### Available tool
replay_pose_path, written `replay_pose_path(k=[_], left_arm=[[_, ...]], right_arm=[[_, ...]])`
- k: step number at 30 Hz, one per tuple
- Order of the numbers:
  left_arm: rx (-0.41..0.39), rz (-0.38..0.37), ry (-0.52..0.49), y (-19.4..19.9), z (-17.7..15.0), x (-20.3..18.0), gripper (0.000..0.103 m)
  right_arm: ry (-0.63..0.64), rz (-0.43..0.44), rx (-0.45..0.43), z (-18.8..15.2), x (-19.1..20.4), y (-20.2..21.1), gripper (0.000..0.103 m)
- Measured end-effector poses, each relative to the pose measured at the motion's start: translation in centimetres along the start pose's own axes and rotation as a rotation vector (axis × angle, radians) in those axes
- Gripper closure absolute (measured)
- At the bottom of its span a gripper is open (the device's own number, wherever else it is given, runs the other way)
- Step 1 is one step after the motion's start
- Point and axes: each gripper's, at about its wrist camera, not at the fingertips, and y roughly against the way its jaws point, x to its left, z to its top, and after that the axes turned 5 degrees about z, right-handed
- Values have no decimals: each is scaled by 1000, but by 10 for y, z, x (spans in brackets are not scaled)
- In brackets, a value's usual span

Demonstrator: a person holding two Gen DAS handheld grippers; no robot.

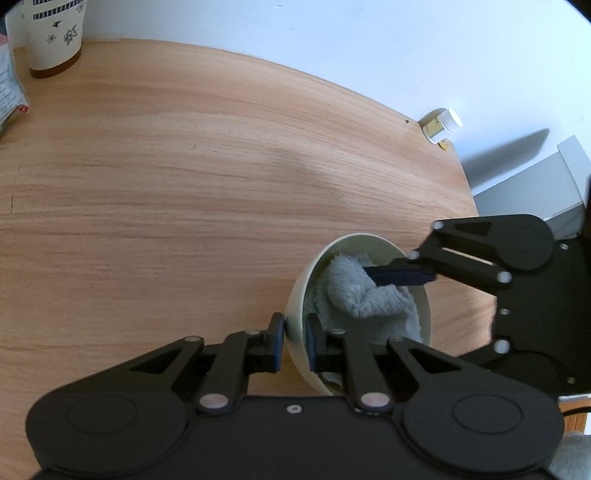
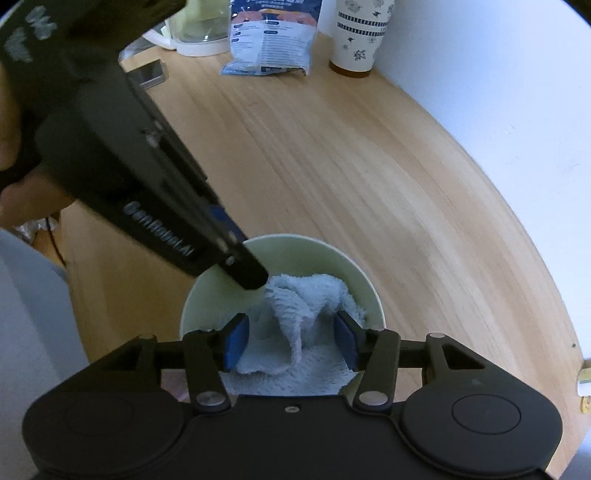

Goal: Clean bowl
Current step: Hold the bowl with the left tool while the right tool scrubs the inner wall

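Note:
A pale green bowl point(image 1: 295, 306) sits on the wooden table near its right edge. A light blue fluffy cloth point(image 1: 364, 295) lies bunched inside it. My left gripper point(image 1: 294, 341) is shut on the bowl's near rim, one finger outside and one inside. In the right wrist view the bowl point(image 2: 343, 264) and the cloth point(image 2: 295, 306) are just ahead. My right gripper point(image 2: 291, 341) is open inside the bowl, its blue pads either side of a raised fold of cloth. The left gripper's body crosses that view from the upper left.
A floral paper cup point(image 1: 55, 37) and a printed packet point(image 1: 9, 88) stand at the table's far left; both show in the right wrist view, the cup point(image 2: 360, 35) and the packet point(image 2: 273, 37), with a kettle base point(image 2: 195, 29) and a phone point(image 2: 149, 74). A small white bottle point(image 1: 445, 125) lies at the far right edge by the white wall.

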Motion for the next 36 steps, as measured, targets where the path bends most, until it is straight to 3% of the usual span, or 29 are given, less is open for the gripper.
replay_pose_path(k=[9, 12, 13, 16, 21, 23, 30, 36], left_arm=[[-11, 5, -7, 0, -5, -4, 91], [-8, 3, -10, 0, -4, -4, 91], [7, -7, -49, -1, 12, 7, 91], [16, -17, -81, -2, 22, 15, 91], [18, -35, -57, -3, 19, 16, 91], [22, -46, -26, -3, 18, 20, 92], [21, -32, -7, -3, 16, 20, 95], [14, -27, -10, -2, 12, 15, 93]], right_arm=[[38, 29, 59, 12, 3, -25, 52], [23, 23, 74, 12, 2, -26, 67], [13, 19, 76, 12, 0, -26, 74], [-58, 22, 51, 13, -8, -19, 84], [-206, 133, -86, 4, -22, 5, 85], [-208, 172, -105, 1, -23, 7, 85], [-216, 216, -104, 4, -30, 2, 85], [-170, 180, -42, 17, -25, -21, 85]])
